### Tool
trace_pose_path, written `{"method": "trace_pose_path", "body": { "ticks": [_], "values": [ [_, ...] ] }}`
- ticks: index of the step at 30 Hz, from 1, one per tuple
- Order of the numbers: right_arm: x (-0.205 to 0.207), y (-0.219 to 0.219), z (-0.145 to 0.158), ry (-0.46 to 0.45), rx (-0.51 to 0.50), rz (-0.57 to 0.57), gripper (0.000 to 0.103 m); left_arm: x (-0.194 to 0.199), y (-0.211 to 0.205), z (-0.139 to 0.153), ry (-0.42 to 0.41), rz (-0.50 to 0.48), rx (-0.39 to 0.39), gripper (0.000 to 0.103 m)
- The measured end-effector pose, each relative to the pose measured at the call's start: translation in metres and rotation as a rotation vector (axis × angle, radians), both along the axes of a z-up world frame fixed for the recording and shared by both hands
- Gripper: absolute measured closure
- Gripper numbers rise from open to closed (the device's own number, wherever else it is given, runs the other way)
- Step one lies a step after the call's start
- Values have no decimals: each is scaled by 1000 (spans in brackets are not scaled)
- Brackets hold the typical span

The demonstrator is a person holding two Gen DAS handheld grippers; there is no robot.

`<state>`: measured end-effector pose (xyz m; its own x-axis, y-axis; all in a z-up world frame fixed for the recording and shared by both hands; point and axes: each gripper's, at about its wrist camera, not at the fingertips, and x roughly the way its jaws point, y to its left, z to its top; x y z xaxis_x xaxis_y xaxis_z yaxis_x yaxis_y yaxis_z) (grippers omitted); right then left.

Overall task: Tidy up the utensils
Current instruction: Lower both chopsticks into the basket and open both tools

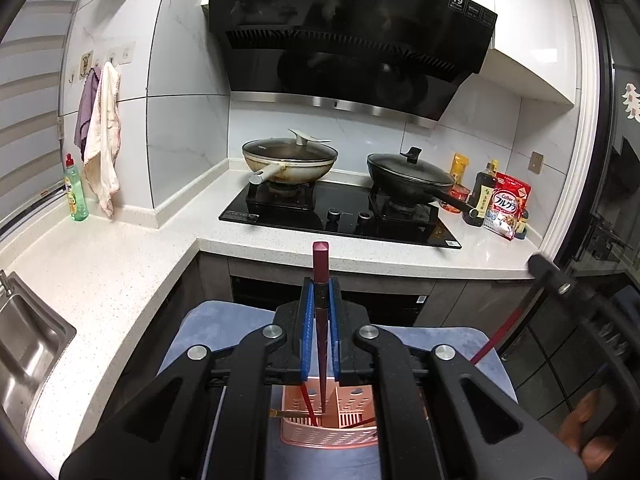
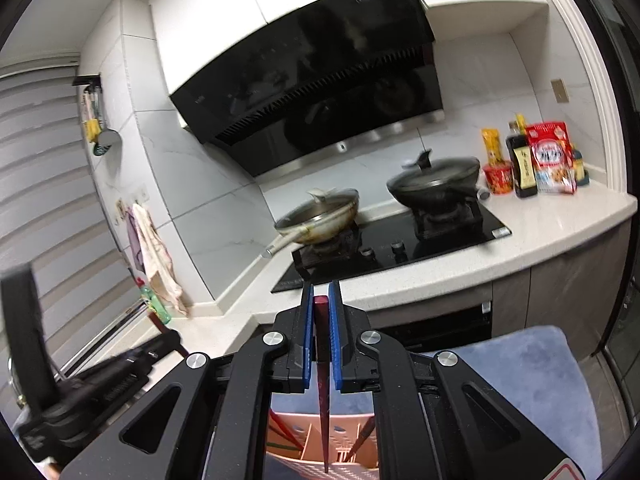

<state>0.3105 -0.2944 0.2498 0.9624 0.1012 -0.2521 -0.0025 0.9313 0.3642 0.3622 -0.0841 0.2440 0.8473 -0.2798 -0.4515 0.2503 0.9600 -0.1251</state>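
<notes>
My left gripper [image 1: 320, 285] is shut on a dark red chopstick [image 1: 321, 264]. The chopstick's blunt end sticks up past the blue pads and its thin tip hangs down over a pink slotted utensil basket [image 1: 328, 436]. The basket holds other red chopsticks and a thin utensil with a brass tip. My right gripper [image 2: 321, 292] is shut on a second dark red chopstick [image 2: 322, 380], whose tip points down over the same pink basket [image 2: 352, 440]. The right gripper's black body [image 1: 560, 284] shows at the right edge of the left wrist view, with a red chopstick [image 1: 500, 336] below it.
The basket sits on a blue-grey mat [image 2: 532, 368] low in front of an L-shaped white counter [image 1: 120, 264]. Ahead are a black hob [image 1: 340, 216] with two lidded pans, bottles and a snack bag [image 1: 506, 208] at right, a sink [image 1: 24, 340] at left and a green soap bottle [image 1: 76, 192].
</notes>
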Motion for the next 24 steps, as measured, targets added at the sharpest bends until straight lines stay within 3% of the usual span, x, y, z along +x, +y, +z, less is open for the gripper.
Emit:
{"method": "trace_pose_path", "body": {
  "ticks": [7, 17, 20, 23, 24],
  "values": [
    [-1, 0, 27, -67, -26, -10, 96, 3, -2, -4, 7, 3, 7, 96],
    [26, 8, -35, 77, -53, -6, 95, 8, -6, -22, 49, -3, 29, 96],
    [28, 9, -41, 98, -64, -10, 95, 10, -7, -26, 68, -11, 19, 96],
    [25, 9, -38, 97, -65, -14, 83, 9, -7, -26, 69, -12, 17, 93],
    [22, 9, -35, 91, -61, -14, 76, 8, -7, -26, 65, -8, 24, 88]
  ]
}}
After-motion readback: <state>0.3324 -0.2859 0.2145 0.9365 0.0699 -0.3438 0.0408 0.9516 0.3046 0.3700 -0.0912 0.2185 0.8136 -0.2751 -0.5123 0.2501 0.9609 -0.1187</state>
